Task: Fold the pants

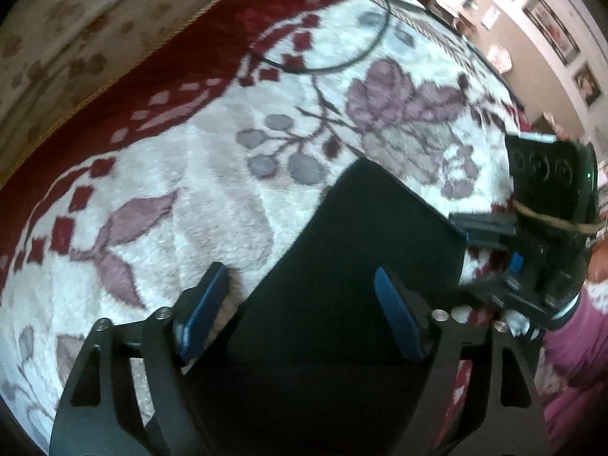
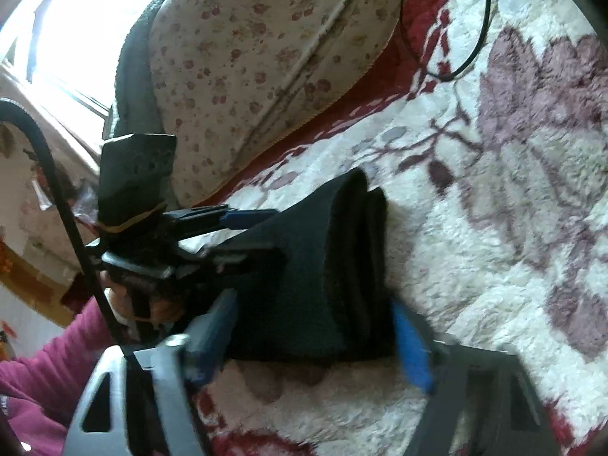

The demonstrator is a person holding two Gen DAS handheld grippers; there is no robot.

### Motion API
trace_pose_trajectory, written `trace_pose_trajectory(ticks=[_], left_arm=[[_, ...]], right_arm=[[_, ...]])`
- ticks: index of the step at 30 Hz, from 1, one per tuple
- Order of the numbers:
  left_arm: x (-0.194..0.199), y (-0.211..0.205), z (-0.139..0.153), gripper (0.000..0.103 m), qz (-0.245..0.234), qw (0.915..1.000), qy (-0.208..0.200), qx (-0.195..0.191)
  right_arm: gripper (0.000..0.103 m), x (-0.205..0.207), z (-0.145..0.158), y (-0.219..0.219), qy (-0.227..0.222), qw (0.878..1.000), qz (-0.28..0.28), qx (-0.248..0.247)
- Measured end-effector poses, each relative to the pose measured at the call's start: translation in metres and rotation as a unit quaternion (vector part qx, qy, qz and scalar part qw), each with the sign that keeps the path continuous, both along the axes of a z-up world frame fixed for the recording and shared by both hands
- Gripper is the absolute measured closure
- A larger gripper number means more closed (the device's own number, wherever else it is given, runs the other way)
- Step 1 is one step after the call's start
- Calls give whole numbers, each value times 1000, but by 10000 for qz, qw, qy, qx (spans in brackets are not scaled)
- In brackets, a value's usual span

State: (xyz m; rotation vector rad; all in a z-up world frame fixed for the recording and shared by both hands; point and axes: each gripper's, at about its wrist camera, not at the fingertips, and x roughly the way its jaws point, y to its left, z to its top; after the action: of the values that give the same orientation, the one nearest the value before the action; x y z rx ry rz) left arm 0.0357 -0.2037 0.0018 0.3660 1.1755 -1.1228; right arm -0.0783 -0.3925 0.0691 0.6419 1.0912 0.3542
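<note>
Pants point(image 1: 353, 266) folded on floral blanket point(image 1: 197, 174) | left fingers point(image 1: 207, 306) released | right fingers point(image 2: 412, 345) straddle pants, grip unclear | framed pictures point(image 1: 551, 26) on wall

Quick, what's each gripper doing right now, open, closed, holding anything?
Left gripper: open wide over the folded black pants, gripping nothing.
Right gripper: the pants lie between its fingers; whether they are pressing cannot be told.

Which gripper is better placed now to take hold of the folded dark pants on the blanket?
Probably the right gripper: its blue pads already stand on both sides of the folded pants. The left gripper is wide open, one pad over the blanket, straddling only the pants' edge.
</note>
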Motion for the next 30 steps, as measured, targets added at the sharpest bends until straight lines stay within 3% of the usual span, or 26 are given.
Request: trace_pose_trajectory(ticks=[3, 6, 8, 11, 21, 30], left_arm=[[-7, -5, -1, 26, -136, 9994, -283, 123], [-8, -1, 1, 55, -176, 9993, -314, -41], [-7, 2, 2, 79, -120, 9994, -288, -135], [-9, 9, 5, 89, 48, 9992, -304, -257], [-21, 44, 54, 92, 473, 9944, -558, -760], [-30, 125, 108, 93, 1082, 9828, -898, -1196]], right_arm=[[66, 3, -2, 1, -11, 10000, -2, -84], [82, 5, -2, 4, -73, 9999, 132, -3], [86, 5, 2, 10, -189, 9995, 231, -125], [87, 4, 9, 14, -395, 9987, 277, -151], [87, 6, 57, 43, -994, 9941, 430, 25], [87, 21, 114, 106, -1532, 9814, 1136, 231]])
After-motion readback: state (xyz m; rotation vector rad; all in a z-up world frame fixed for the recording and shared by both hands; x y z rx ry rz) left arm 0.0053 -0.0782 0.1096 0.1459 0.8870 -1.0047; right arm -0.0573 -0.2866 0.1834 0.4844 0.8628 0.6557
